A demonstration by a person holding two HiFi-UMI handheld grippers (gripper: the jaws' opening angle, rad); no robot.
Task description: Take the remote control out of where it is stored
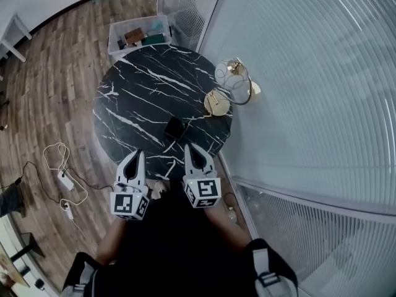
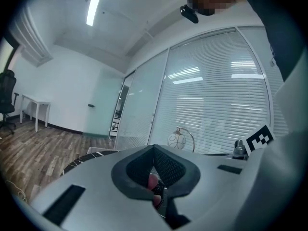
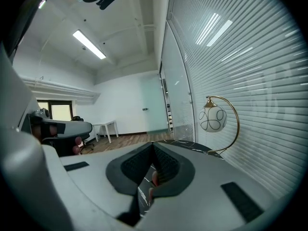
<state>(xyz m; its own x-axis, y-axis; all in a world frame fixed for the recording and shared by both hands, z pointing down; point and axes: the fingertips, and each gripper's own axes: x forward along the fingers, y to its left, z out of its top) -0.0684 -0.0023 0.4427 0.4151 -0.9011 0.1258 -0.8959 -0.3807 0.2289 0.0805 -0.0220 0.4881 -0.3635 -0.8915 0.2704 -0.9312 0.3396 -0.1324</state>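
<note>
Black marble with white veins makes up the round table [image 1: 142, 91] below me. I hold both grippers over its near edge, side by side and pointing across the top.

The left gripper [image 1: 135, 156] is clenched on nothing. Its own view shows the two dark pads meeting at the tip, with only room and table beyond them. The right gripper [image 1: 192, 148] is clenched the same way, pads together and empty.

A small dark thing [image 1: 175, 129] lies flat on the table just ahead of the right gripper, apart from it. I cannot tell from here whether it is the remote itself or the case that stores it.

The only print I can make out is the black-and-white square marker on each gripper's cube [image 1: 203, 191]. It is a pattern, not letters.

A lamp [image 1: 232, 82] with a gold base, a curved gold arm and a white globe with dark loops stands at the table's right edge, beside the blinds [image 1: 309, 73]. Beyond the table a clear bin [image 1: 137, 34] sits on the wood floor [image 1: 55, 85], its contents too small to name. A white power strip [image 1: 65, 179] with looped cables lies on the floor to the left.
</note>
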